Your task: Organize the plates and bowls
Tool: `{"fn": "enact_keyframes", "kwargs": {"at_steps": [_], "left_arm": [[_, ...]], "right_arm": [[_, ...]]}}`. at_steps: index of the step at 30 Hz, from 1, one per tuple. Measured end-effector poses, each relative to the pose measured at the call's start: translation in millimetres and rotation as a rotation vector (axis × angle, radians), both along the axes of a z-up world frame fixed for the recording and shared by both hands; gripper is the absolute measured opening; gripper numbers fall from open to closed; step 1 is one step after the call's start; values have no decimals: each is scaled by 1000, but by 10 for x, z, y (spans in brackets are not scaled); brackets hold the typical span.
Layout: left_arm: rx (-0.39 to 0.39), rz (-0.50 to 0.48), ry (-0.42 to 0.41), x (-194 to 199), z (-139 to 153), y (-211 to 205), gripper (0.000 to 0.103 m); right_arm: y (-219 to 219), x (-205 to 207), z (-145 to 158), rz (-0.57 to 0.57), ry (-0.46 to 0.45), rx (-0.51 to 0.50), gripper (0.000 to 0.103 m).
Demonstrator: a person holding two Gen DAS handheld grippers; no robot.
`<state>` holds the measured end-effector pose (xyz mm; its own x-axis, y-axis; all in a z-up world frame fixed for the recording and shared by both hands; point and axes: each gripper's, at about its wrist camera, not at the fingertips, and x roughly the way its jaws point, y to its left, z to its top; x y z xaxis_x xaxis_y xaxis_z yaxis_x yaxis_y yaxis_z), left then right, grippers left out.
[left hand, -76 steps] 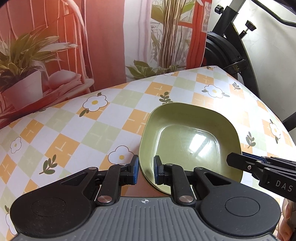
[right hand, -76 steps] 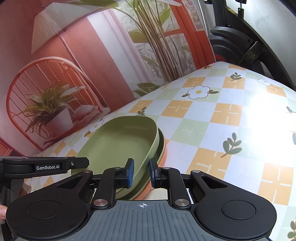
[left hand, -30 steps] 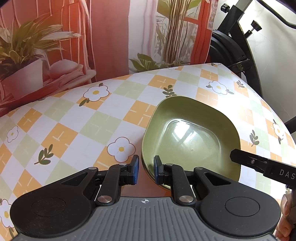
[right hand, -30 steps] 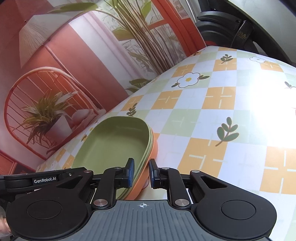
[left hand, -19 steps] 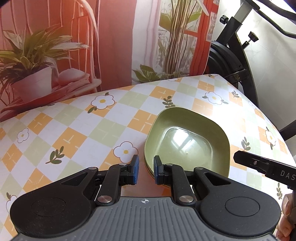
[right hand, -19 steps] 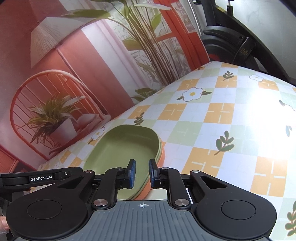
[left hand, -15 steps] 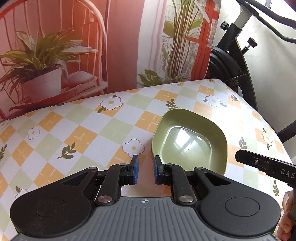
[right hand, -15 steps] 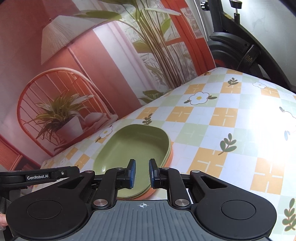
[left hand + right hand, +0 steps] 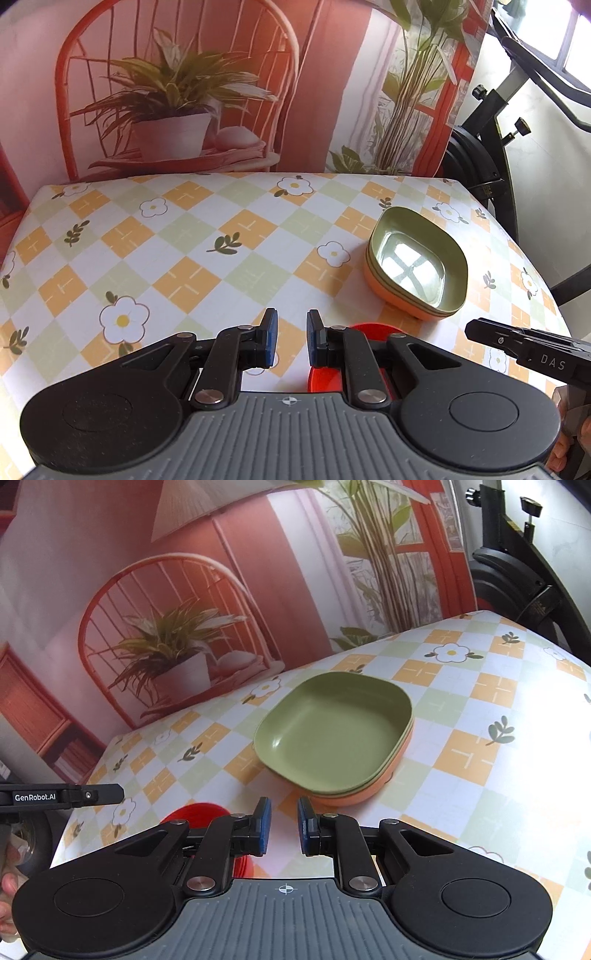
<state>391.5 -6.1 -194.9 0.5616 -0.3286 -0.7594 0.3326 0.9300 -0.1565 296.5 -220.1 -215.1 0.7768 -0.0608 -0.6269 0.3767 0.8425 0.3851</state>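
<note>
Occluded and cropped items

Red dish (image 9: 325,378) at lower centre: mostly hidden behind the tongs' arms. Hand (image 9: 7,882) at lower left: cropped by frame edge.

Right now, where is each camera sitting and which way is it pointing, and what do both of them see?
Left wrist view: rides on the left gripper, facing across the checked tablecloth; its open fingers show, the right gripper at right.
Right wrist view: rides on the right gripper, facing the stacked green plates; its open fingers show, the left gripper at left.
Shared: the plate stack and red dish.
</note>
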Motion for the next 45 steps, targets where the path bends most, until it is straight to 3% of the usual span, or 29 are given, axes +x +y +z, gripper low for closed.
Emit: {"fn": "enact_keyframes", "kwargs": {"at_steps": [21,27,34,39,45], "left_arm": [[-85,17,67,-224,-491,44,17],[-148,56,66,-251,-520,85,17],[-164,51,60,-341,-521,63,18],[-174,52,48,-406,-518,64,27],[-170,46,44,-439,-524,44,30]], "right_arm": [[438,340,-242,130,116,-27,22],[454,378,-305,136,131,-21,22],[454,413,-369,144,134,-4,22],[445,415,-388,144,131,4,22],[450,412,-404,145,128,13,21]]}}
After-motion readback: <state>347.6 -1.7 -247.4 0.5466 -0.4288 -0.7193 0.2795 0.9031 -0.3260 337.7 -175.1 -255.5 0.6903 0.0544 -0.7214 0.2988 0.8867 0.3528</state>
